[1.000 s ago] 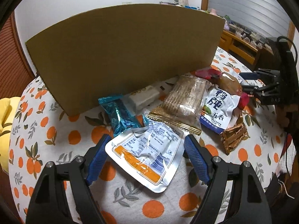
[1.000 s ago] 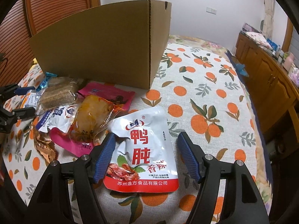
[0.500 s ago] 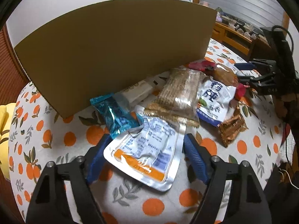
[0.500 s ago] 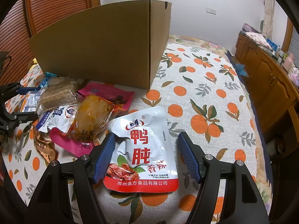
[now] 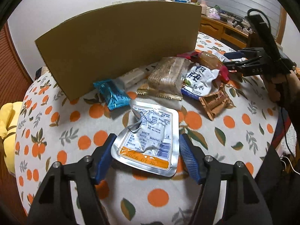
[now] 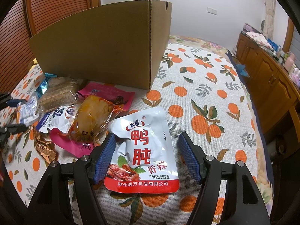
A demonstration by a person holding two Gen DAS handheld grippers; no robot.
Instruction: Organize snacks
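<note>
Left wrist: cardboard box (image 5: 120,48) behind snack pile (image 5: 168,78).

Both fisheye views are evenly lit by soft indoor light. Straight lines are bent toward the dark circular borders, as seen on the bowed cardboard box (image 5: 120,43). White glare is thrown off the creased silver pouch (image 5: 148,138). Only faint shadows are cast on the orange-print tablecloth (image 6: 206,97). Edges are slightly blurred.

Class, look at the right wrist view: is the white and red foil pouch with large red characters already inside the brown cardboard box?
No: the white and red foil pouch lies on the orange-print tablecloth, outside the brown cardboard box.
</note>
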